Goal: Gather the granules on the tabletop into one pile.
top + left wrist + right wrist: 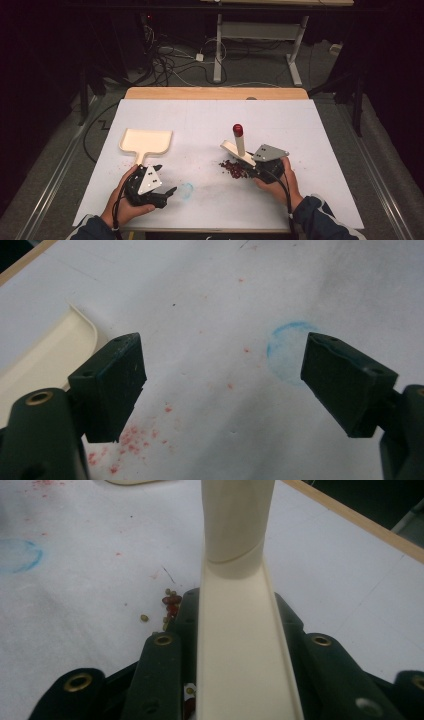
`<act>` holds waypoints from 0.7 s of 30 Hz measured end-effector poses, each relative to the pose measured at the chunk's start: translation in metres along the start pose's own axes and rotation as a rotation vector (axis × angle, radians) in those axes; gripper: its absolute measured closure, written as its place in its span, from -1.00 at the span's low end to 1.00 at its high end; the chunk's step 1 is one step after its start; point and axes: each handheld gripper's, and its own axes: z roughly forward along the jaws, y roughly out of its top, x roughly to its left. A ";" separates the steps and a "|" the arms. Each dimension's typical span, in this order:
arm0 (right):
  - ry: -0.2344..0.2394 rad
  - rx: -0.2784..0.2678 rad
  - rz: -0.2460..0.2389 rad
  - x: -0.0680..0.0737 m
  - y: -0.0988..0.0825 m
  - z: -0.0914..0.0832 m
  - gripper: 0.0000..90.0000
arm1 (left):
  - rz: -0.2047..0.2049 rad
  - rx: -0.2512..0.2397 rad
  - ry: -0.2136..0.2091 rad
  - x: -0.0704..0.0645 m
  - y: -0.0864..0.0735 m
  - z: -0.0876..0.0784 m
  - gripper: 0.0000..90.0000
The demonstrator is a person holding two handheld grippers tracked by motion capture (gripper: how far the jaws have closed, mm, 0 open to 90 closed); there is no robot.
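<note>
The right tongs (250, 167) clamp a cream brush (239, 145) over beans (232, 168); the left tongs (167, 192) gape wide beside the dustpan (146, 141).

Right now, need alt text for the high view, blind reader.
The right gripper clamps a cream brush with a red-tipped handle over a pile of dark red beans on a white table. The left gripper hangs open near a cream dustpan.

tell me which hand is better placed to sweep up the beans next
Right: its claw is shut on the brush, right beside the beans. The left claw is open, near the dustpan.
</note>
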 end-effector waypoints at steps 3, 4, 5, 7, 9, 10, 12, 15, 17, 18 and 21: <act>-0.005 -0.016 0.004 0.001 0.000 -0.002 0.50 | -0.001 0.000 0.002 0.000 0.000 0.000 -0.62; -0.008 -0.015 0.008 0.000 0.001 -0.002 0.50 | -0.001 -0.001 0.002 0.000 0.000 0.000 -0.62; -0.012 -0.018 0.005 0.001 0.001 -0.002 0.50 | -0.001 -0.001 0.002 0.000 0.000 0.000 -0.62; -0.029 -0.021 0.003 0.001 0.002 -0.003 0.50 | 0.001 -0.002 0.003 0.000 0.000 0.000 -0.62; -0.030 -0.023 0.008 0.000 0.002 -0.004 0.50 | 0.001 -0.003 0.002 0.000 0.000 -0.001 -0.62; -0.036 -0.033 0.009 0.000 0.003 -0.005 0.50 | -0.001 -0.004 0.002 0.000 0.000 -0.001 -0.62; -0.050 -0.047 0.013 -0.002 0.007 -0.008 0.50 | -0.005 -0.002 0.005 0.001 0.000 0.000 -0.62; -0.043 -0.089 0.065 -0.002 0.019 -0.009 0.50 | -0.005 0.001 0.006 0.001 0.001 0.001 -0.62; -0.032 -0.119 0.108 0.005 0.028 -0.010 0.50 | -0.002 0.001 0.004 0.000 0.001 0.001 -0.62; -0.010 -0.135 0.127 0.010 0.032 -0.010 0.50 | -0.003 0.002 0.003 0.001 0.001 0.001 -0.62; 0.044 -0.164 0.188 0.029 0.039 -0.007 0.50 | -0.006 -0.001 0.005 0.001 0.000 0.000 -0.62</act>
